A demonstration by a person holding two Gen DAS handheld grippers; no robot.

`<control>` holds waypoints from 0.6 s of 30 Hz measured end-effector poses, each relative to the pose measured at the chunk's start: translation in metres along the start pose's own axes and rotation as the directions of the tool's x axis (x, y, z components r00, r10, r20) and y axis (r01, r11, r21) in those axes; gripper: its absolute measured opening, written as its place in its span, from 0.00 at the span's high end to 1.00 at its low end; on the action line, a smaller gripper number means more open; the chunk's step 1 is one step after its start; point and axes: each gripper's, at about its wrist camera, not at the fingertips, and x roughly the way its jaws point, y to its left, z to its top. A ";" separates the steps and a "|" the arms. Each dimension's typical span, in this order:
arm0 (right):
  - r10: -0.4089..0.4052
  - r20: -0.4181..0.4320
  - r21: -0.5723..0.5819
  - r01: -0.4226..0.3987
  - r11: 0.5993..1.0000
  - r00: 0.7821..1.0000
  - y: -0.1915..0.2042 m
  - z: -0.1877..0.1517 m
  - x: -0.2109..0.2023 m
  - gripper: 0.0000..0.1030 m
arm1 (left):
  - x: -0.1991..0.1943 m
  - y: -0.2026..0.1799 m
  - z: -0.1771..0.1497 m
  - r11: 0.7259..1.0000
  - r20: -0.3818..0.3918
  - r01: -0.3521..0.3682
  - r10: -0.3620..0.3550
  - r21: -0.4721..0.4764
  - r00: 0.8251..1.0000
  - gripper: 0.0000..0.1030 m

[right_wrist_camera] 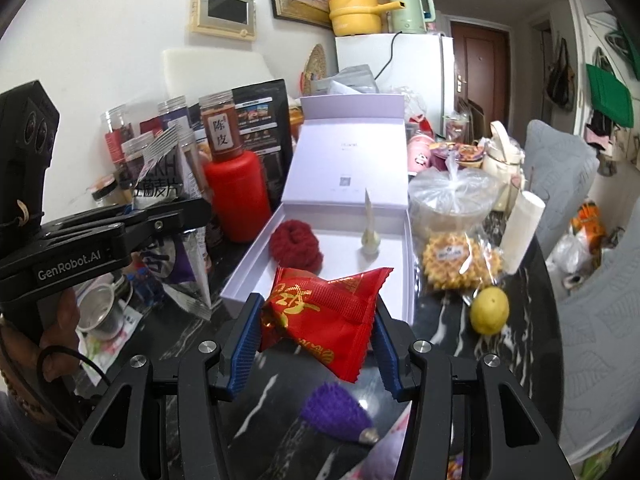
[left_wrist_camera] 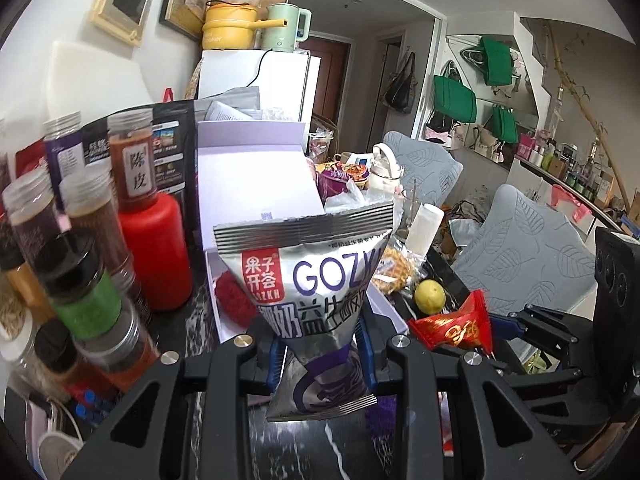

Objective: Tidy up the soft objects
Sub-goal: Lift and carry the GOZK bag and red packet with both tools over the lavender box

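The left tool (left_wrist_camera: 322, 350) is closed on a silver snack bag (left_wrist_camera: 308, 280), and it pinches the bag low on its body, so the wide sealed top stands high above the blue pads. The right tool (right_wrist_camera: 316, 344) is closed on a red snack packet (right_wrist_camera: 320, 312), which sits slanted between the pads, with one corner hanging below them. Both packets are in the air just before the open white box (right_wrist_camera: 408, 248), which lies on the dark marble surface (right_wrist_camera: 448, 320) with its lid standing up behind.

Inside the box there are already a red knitted ball (right_wrist_camera: 296, 244) and a small pale object (I cannot tell what it is). The free floor of the box is mostly at the near side.

What could go wrong, in my judgement:

- The silver bag is top-heavy in this grip, so it may tip or slide out of the pads when it is tilted toward the box.
- The foil of the red packet is smooth, and the slanted hold may let it slip and fall on the surface, short of the box.
- The two tools are near each other, so if both go in together they may collide.
- On the left side stand a red bottle (left_wrist_camera: 154, 248) and many jars (left_wrist_camera: 84, 280), and a wide swing of the left tool may knock them.
- A purple knitted thing (right_wrist_camera: 336, 410) lies under the right tool and is easy to forget.
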 end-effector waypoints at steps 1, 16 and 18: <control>0.001 -0.001 -0.001 -0.001 1.000 1.000 -0.001 0.003 0.003 0.50 | 0.004 0.000 0.004 1.000 -0.001 0.003 -0.003 0.003 1.000 0.71; -0.024 -0.008 0.014 0.024 1.000 1.000 -0.028 0.048 0.040 0.50 | 0.056 0.013 0.041 1.000 -0.019 0.005 -0.005 0.011 1.000 0.71; -0.028 -0.009 0.011 0.028 1.000 1.000 -0.032 0.054 0.046 0.50 | 0.063 0.017 0.044 1.000 -0.030 0.007 -0.007 0.002 1.000 0.71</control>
